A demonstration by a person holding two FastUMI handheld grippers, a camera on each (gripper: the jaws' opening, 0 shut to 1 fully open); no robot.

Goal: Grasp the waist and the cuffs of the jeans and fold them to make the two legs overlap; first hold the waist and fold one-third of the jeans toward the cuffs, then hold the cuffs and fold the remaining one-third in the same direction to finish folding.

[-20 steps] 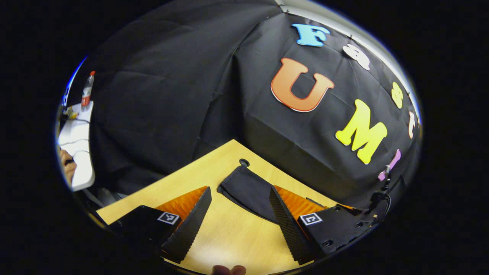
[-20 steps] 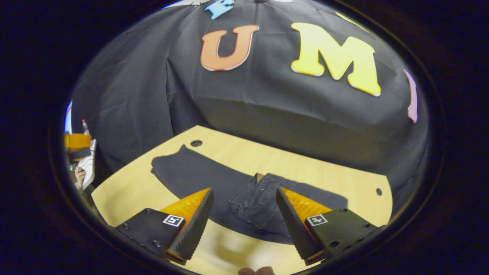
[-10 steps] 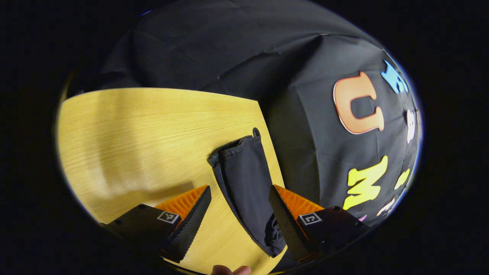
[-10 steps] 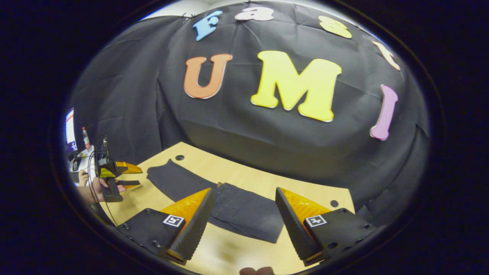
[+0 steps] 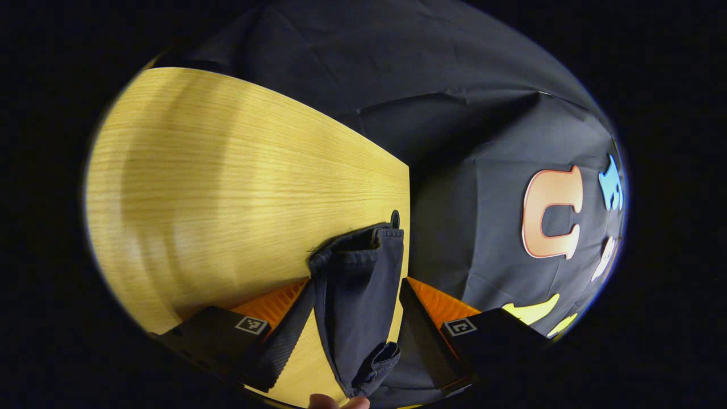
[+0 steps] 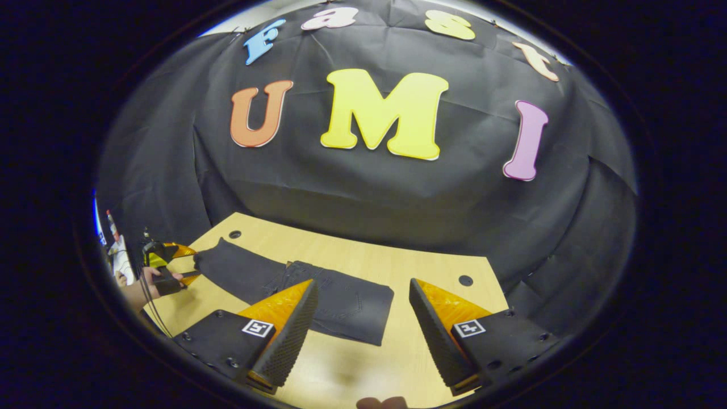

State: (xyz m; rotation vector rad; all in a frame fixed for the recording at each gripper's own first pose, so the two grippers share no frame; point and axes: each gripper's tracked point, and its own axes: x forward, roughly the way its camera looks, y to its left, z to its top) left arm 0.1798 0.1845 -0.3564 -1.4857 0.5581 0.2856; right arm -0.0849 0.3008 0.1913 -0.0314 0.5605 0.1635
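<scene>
Left gripper (image 5: pixel 352 341) had its fingers spread w/ the cuff end (image 5: pixel 358 255) of the jeans (image 6: pixel 301 287) lying between them, fabric bunched, fingers not pinching it that we could see. We saw the jeans dark on the wooden table (image 5: pixel 227 187), cuffs near a grommet hole (image 5: pixel 395 218) at the table's far edge. Right gripper (image 6: pixel 363 335) hung apart from the fabric, fingers wide, nothing between them. From there we saw the waist part folded over, legs running left toward the other gripper, held by a hand (image 6: pixel 149 279).
</scene>
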